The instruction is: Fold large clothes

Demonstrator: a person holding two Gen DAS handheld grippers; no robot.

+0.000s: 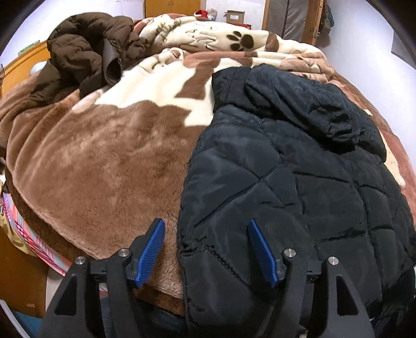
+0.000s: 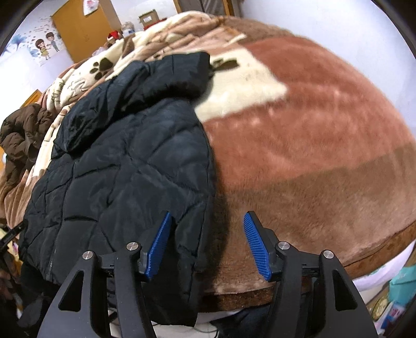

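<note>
A black quilted puffer jacket (image 1: 293, 182) lies flat on the bed, hood at the far end and hem hanging over the near edge; it also shows in the right wrist view (image 2: 124, 166). My left gripper (image 1: 206, 226) is open, its jaws straddling the jacket's lower left corner at the hem. My right gripper (image 2: 208, 221) is open, its jaws straddling the jacket's lower right corner. Neither is closed on the fabric.
A brown and cream plush blanket (image 1: 104, 161) with paw prints covers the bed (image 2: 312, 145). A crumpled brown puffer coat (image 1: 88, 54) lies at the far left (image 2: 20, 130). A cardboard box (image 1: 235, 15) and wooden doors stand behind the bed.
</note>
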